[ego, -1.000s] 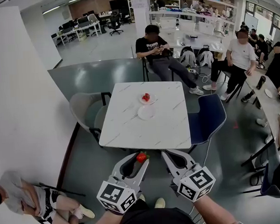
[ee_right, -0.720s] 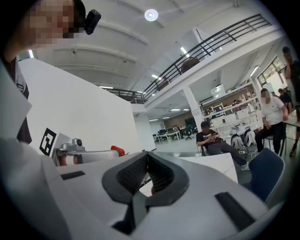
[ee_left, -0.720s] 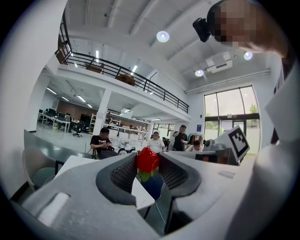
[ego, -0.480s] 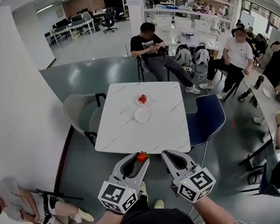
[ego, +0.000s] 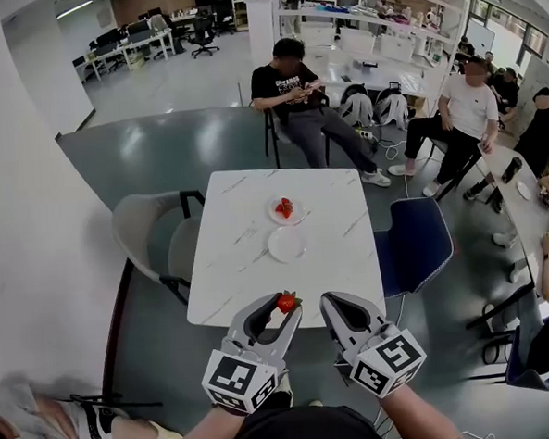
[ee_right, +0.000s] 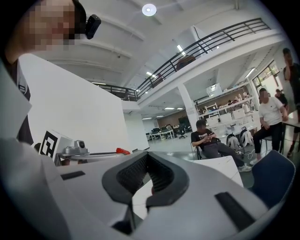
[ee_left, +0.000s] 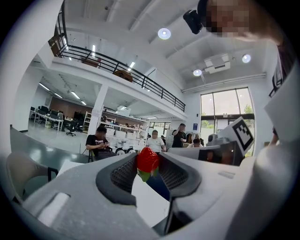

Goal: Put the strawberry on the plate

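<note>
In the head view my left gripper (ego: 287, 307) is shut on a red strawberry (ego: 285, 302) with green leaves, held at the near edge of the white marble table (ego: 240, 262). The left gripper view shows that strawberry (ee_left: 147, 161) pinched between the dark pads at the jaw tips (ee_left: 148, 169). An empty white plate (ego: 286, 244) lies mid-table. Just beyond it, a second plate (ego: 296, 216) holds another strawberry (ego: 284, 207). My right gripper (ego: 334, 300) is beside the left one, shut and empty, as the right gripper view (ee_right: 149, 159) also shows.
A grey chair (ego: 150, 235) stands at the table's left side and a blue chair (ego: 413, 245) at its right. A seated person (ego: 295, 97) is beyond the table, with others at the right. Another person (ego: 46, 427) sits by the white wall at lower left.
The table has come nearer; both grippers now reach its near edge. The left gripper still holds the strawberry and the right stays shut.
</note>
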